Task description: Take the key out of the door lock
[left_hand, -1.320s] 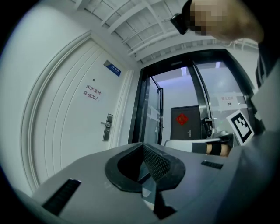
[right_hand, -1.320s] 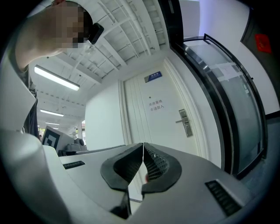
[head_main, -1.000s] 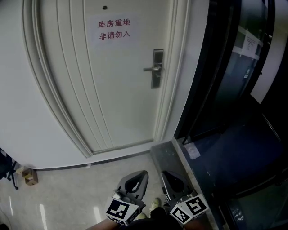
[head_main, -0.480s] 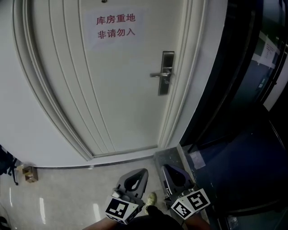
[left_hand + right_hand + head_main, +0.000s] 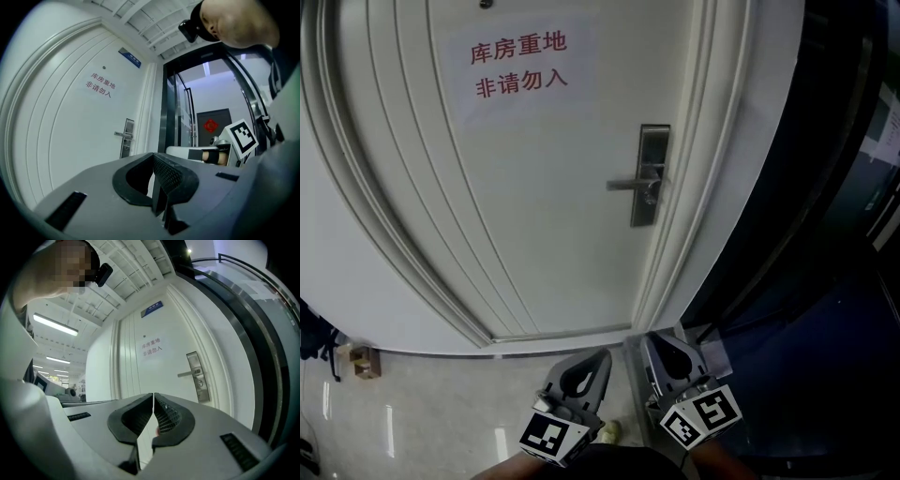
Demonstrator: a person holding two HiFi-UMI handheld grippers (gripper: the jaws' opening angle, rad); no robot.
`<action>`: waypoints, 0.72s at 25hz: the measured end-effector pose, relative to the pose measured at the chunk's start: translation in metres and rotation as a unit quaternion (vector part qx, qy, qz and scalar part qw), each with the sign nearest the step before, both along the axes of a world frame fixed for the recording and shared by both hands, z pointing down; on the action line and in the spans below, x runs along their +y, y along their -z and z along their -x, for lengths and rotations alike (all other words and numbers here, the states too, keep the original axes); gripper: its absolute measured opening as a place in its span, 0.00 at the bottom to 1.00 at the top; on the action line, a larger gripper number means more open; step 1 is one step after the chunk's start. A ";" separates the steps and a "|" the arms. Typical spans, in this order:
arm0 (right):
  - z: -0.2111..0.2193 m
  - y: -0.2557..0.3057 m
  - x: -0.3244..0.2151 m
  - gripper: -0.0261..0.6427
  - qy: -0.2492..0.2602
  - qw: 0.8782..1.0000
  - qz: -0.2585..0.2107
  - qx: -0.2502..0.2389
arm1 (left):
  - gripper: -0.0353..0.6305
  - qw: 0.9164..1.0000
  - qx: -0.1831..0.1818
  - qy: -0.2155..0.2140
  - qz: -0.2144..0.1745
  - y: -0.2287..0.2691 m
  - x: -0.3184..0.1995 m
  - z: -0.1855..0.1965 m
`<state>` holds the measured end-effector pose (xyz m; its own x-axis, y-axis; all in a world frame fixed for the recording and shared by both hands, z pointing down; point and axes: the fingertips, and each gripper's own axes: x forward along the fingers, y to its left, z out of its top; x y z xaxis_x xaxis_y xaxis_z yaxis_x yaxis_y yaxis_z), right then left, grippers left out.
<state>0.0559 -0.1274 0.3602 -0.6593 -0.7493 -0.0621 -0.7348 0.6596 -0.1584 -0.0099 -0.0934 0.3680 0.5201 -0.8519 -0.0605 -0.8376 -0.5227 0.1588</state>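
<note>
A steel lock plate (image 5: 650,174) with a lever handle (image 5: 627,185) sits on the right side of a white door (image 5: 534,206). Something small shows at the keyhole (image 5: 653,195) under the lever, too small to make out as a key. Both grippers hang low, far short of the door. In the head view my left gripper (image 5: 601,356) and right gripper (image 5: 655,340) sit side by side, pointing at the door. In the left gripper view the left gripper (image 5: 153,157) has its jaws together and empty. The right gripper (image 5: 153,395) is also shut on nothing, with the lock plate (image 5: 197,376) ahead to its right.
A paper sign with red print (image 5: 520,67) is stuck on the door. Dark glass panels and a dark frame (image 5: 806,234) stand right of the door frame. A small brown box (image 5: 364,361) lies on the tiled floor at the left. A shoe tip (image 5: 609,431) shows between the grippers.
The view has moved closer to the door, so the lock plate and sign look larger and lower. Both grippers stay low and shut, side by side.
</note>
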 end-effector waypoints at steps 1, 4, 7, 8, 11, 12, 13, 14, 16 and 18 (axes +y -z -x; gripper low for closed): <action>-0.002 -0.001 -0.009 0.06 -0.001 1.000 0.000 0.004 | 0.06 1.000 -0.001 0.001 0.001 0.000 -0.008 -0.002; -0.006 -0.003 -0.033 0.06 -0.004 1.000 -0.004 0.016 | 0.06 1.000 -0.003 0.002 0.004 -0.001 -0.028 -0.007; -0.011 -0.005 -0.058 0.06 -0.010 1.000 -0.006 0.027 | 0.06 1.000 -0.005 0.000 0.006 -0.004 -0.048 -0.013; -0.012 -0.006 -0.066 0.06 -0.012 0.999 -0.007 0.030 | 0.06 1.000 -0.006 -0.001 0.006 -0.004 -0.055 -0.014; -0.014 -0.008 -0.090 0.06 -0.022 0.999 -0.008 0.035 | 0.06 1.000 -0.008 -0.007 0.004 -0.005 -0.075 -0.017; -0.015 -0.009 -0.098 0.06 -0.027 0.999 -0.008 0.036 | 0.06 1.000 -0.008 -0.010 0.005 -0.006 -0.082 -0.018; -0.015 -0.009 -0.106 0.06 -0.032 0.999 -0.009 0.036 | 0.06 1.000 -0.008 -0.013 0.005 -0.008 -0.089 -0.018; -0.014 -0.010 -0.115 0.06 -0.038 0.999 -0.009 0.037 | 0.06 1.000 -0.008 -0.016 0.005 -0.009 -0.096 -0.017; -0.013 -0.013 -0.135 0.07 -0.051 0.998 -0.006 0.037 | 0.06 1.000 -0.010 -0.022 0.005 -0.011 -0.111 -0.016; -0.013 -0.015 -0.157 0.07 -0.065 0.997 -0.006 0.038 | 0.06 0.999 -0.014 -0.029 0.002 -0.011 -0.124 -0.014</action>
